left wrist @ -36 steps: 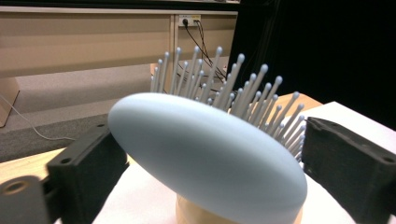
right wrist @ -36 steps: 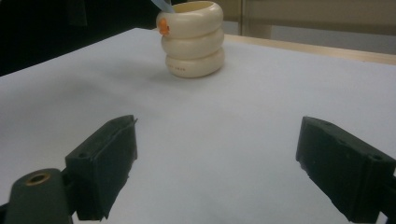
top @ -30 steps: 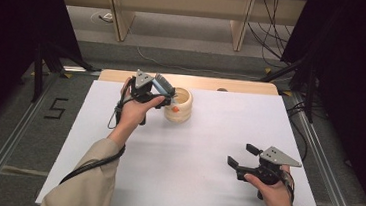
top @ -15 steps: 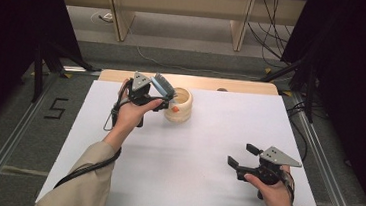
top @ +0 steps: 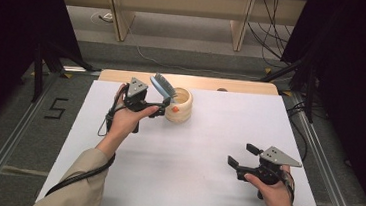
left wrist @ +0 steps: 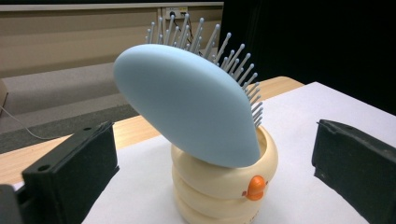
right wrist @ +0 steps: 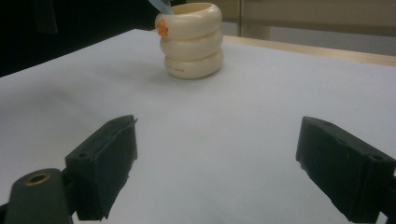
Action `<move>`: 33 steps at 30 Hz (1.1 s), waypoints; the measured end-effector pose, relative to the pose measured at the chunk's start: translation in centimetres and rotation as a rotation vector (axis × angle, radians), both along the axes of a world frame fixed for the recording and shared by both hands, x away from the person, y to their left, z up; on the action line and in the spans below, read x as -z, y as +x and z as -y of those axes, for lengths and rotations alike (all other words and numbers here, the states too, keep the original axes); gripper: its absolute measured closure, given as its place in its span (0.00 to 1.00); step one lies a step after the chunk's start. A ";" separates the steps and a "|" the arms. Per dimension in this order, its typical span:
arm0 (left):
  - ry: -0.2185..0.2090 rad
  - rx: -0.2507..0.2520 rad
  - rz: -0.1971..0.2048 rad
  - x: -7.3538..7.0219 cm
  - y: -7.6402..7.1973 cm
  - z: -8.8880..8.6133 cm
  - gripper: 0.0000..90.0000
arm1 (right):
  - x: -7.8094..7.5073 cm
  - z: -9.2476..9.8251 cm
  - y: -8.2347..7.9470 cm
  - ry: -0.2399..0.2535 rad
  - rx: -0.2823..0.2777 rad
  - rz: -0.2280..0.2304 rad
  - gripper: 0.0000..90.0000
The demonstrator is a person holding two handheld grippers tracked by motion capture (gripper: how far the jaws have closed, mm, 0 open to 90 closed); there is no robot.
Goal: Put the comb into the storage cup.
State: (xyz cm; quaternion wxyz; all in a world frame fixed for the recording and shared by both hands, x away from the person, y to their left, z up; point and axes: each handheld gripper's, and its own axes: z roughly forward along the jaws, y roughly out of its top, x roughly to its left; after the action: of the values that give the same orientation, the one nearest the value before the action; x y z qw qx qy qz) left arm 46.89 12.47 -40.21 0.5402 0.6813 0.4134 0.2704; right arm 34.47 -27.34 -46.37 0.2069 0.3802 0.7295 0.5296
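A cream ribbed cup with an orange beak mark stands at the far left of the white table. A light-blue hairbrush leans in it, head up, bristles facing away from my left gripper. My left gripper sits just left of the cup, open. In the left gripper view its jaws stand wide on either side of the brush and cup, touching neither. My right gripper rests low near the front right, open and empty; the cup is well ahead of it.
A strip of bare wooden tabletop runs along the far edge of the white sheet. Beyond it lie grey floor, cables and wooden furniture legs. Metal rails flank the table on both sides.
My left gripper has drawn back slightly from the cup while the brush stays leaning inside it. The right gripper has not moved.
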 end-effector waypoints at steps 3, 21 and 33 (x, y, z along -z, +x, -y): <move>0.008 0.001 -0.001 0.0 -0.4 -0.3 0.00 | 0.0 0.0 0.0 0.000 0.001 0.000 0.15; 0.031 0.018 -0.005 0.5 -2.7 -1.8 0.00 | 0.0 0.0 0.0 0.000 0.004 0.004 0.15; 0.033 0.016 -0.017 1.5 -4.3 -2.8 0.00 | -0.1 0.1 0.0 0.001 0.008 0.005 0.15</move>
State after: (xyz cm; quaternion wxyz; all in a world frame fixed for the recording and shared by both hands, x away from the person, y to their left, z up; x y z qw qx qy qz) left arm 42.61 15.29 -41.67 0.5275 0.6957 0.4079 0.2672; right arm 34.50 -27.40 -46.30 0.2107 0.3821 0.7273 0.5298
